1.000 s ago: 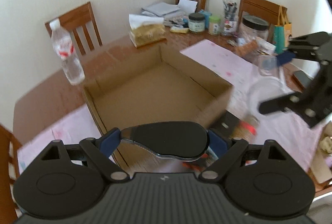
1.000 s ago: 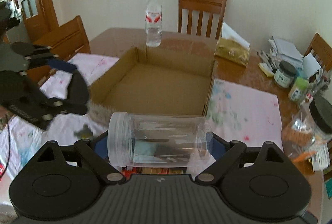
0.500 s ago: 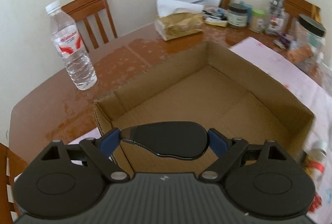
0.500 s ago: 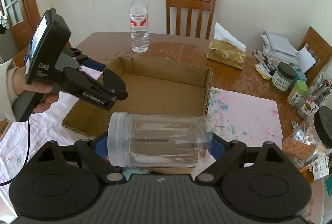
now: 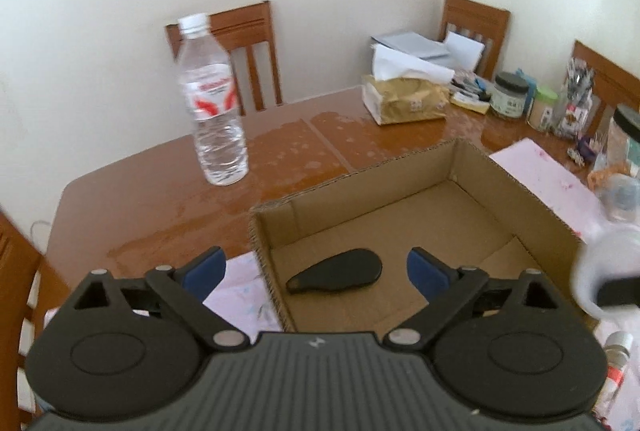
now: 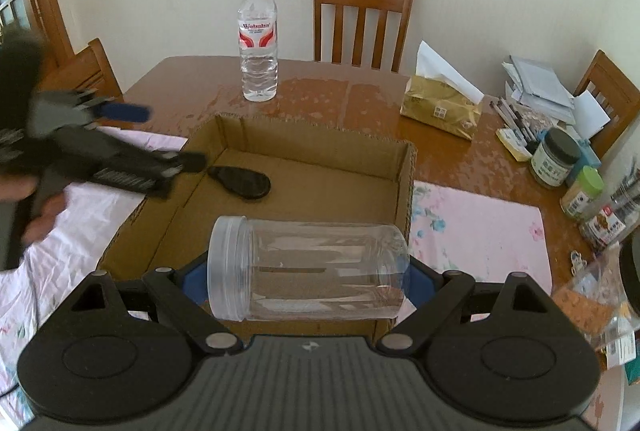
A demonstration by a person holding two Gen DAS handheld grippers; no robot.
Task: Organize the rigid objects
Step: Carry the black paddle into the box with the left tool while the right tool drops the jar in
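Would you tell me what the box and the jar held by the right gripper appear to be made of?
Box: brown corrugated cardboard, matte; fluting shows along its cut rim. Jar: probably clear plastic, glossy and see-through, with a cloudier ribbed screw lid.

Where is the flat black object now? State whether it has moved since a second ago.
Yes. The flat black object has left the left claw, whose jaws have just been opening, and lies on the cardboard box floor near its left wall.

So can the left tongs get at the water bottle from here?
Probably yes: the left tongs stand open and empty, and the water bottle stands alone on bare table beyond the box corner.
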